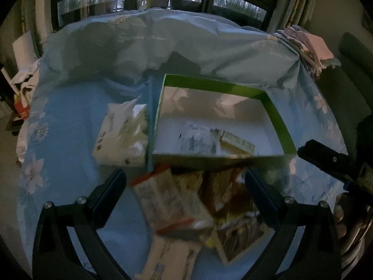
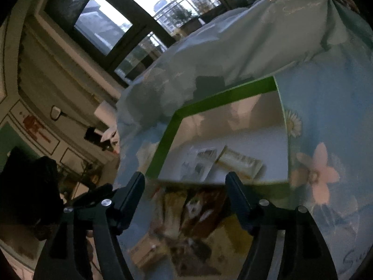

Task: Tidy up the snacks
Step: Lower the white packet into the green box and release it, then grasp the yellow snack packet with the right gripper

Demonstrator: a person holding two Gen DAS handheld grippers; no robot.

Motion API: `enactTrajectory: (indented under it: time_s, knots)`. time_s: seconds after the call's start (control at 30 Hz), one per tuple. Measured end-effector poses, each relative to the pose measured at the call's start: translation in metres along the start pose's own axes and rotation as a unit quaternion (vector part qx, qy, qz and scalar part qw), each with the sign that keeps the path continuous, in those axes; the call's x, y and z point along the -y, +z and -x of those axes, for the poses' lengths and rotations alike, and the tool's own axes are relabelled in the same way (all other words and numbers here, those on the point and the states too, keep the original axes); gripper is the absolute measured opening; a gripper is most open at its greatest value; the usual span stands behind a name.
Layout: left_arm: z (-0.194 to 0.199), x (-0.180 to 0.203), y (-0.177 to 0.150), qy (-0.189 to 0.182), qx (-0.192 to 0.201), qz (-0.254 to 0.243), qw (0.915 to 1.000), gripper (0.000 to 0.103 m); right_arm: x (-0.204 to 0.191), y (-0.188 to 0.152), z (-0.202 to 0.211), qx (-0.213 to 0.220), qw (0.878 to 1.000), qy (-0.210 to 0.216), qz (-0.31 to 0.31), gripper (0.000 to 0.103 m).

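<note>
A green-rimmed box (image 1: pixel 277 114) with a white inside lies on the blue floral cloth; it holds two flat snack packets (image 1: pixel 216 137). It also shows in the right wrist view (image 2: pixel 167 137), with the packets (image 2: pixel 223 161) inside. A blurred pile of snack packets (image 1: pixel 186 200) lies in front of the box. My left gripper (image 1: pixel 184 182) is open above the pile, holding nothing. My right gripper (image 2: pixel 185 182) is open above the same pile (image 2: pixel 198 214), empty. The right gripper's finger (image 1: pixel 326 158) shows at the right of the left view.
A white packet (image 1: pixel 121 137) lies left of the box. The blue floral cloth (image 1: pixel 70 116) bunches up behind the box. Folded cloths (image 1: pixel 310 46) sit at the far right. Windows and potted plants stand behind. Clutter lies off the left edge.
</note>
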State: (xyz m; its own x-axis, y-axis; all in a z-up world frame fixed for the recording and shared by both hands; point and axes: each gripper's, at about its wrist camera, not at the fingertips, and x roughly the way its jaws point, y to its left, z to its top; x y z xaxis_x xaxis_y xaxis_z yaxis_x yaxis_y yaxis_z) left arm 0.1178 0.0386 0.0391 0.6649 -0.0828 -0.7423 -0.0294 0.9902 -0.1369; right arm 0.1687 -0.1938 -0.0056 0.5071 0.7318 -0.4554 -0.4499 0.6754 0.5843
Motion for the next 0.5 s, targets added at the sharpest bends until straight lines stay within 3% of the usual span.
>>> enactTrajectory:
  time_s: [0.27,0.5]
  knots:
    - [0.011,-0.014,-0.059,0.009,-0.013,-0.009,0.9998,0.103,-0.010,-0.041,0.017,-0.021,0.999,0.030,-0.002,0.073]
    - [0.000,-0.027,-0.104,-0.017,-0.033,-0.017,0.9992,0.102,-0.022,-0.096,-0.006,-0.094,0.993,0.069,-0.030,0.073]
